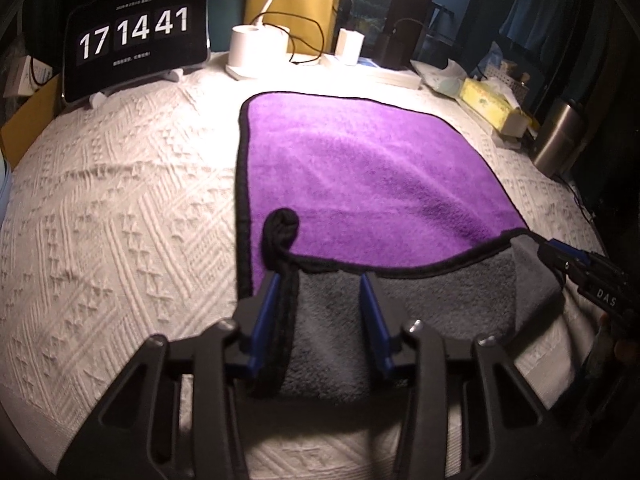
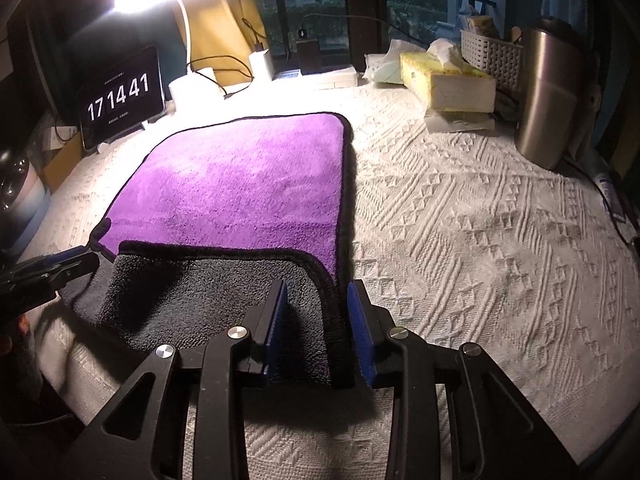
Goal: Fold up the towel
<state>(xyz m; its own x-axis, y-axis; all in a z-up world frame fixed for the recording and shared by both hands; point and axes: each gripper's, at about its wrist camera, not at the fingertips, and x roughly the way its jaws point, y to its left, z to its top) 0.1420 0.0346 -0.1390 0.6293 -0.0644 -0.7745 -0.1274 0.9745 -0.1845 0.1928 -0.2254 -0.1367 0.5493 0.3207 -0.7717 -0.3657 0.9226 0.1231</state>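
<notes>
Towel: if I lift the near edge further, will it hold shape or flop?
Likely floppy: the towel already sags grey-side-up between the left gripper and right gripper. Probably grippy, given its plush pile. Its middle would likely droop.

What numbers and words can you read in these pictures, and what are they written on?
"17 14 41": big white digits on the black clock screen standing at the back left of the table.
"DAS": white letters on the right gripper, seen from the left wrist view.
Small lines above and below the clock digits: too small and blurred to read.
Yellow tissue box: printing too blurred to read.
</notes>
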